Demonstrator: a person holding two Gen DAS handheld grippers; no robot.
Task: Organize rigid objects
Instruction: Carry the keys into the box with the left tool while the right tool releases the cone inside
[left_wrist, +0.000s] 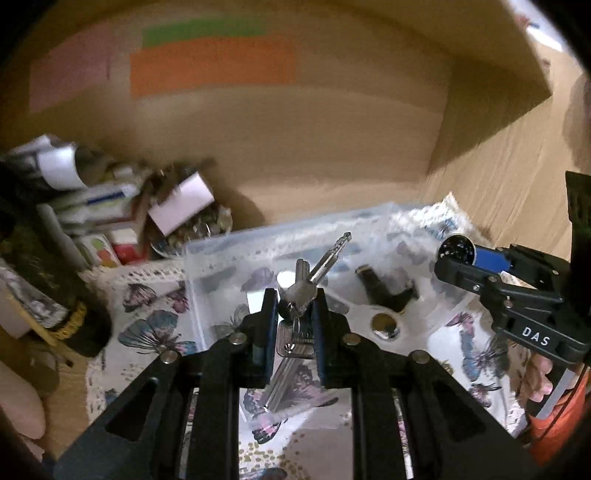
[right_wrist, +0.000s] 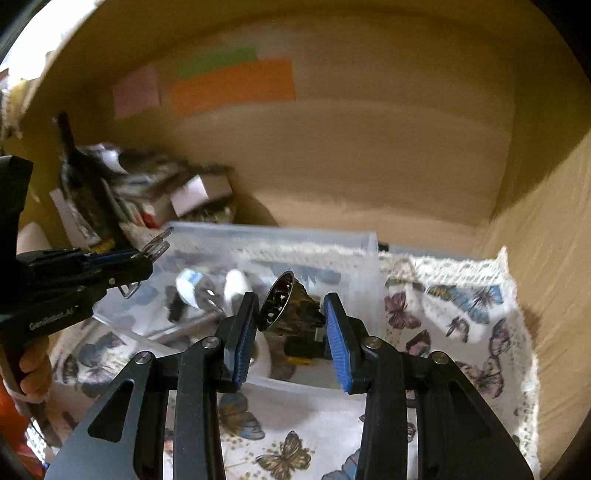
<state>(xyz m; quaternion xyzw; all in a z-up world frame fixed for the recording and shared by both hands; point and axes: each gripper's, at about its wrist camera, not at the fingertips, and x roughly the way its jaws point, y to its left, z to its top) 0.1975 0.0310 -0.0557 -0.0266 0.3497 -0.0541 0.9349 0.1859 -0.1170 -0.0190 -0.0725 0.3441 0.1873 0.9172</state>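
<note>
My left gripper (left_wrist: 295, 295) is shut on a bunch of silver keys (left_wrist: 301, 291) and holds it above the near edge of a clear plastic box (left_wrist: 207, 251); more keys hang below between the fingers. My right gripper (right_wrist: 291, 306) is shut on a dark metal funnel-shaped part (right_wrist: 284, 306) over the same box (right_wrist: 369, 258). It also shows in the left wrist view (left_wrist: 458, 251), at the right. In the box lie a black L-shaped piece (left_wrist: 380, 291), a round metal cap (left_wrist: 386, 325) and white cylinders (right_wrist: 236, 286). The left gripper with keys (right_wrist: 155, 247) shows at left in the right wrist view.
The box stands on a butterfly-print cloth (right_wrist: 461, 306) inside a large cardboard box (right_wrist: 369, 166) with orange, green and pink patches on its back wall. A heap of small cartons, papers and a bowl of coins (left_wrist: 195, 229) fills the back left corner.
</note>
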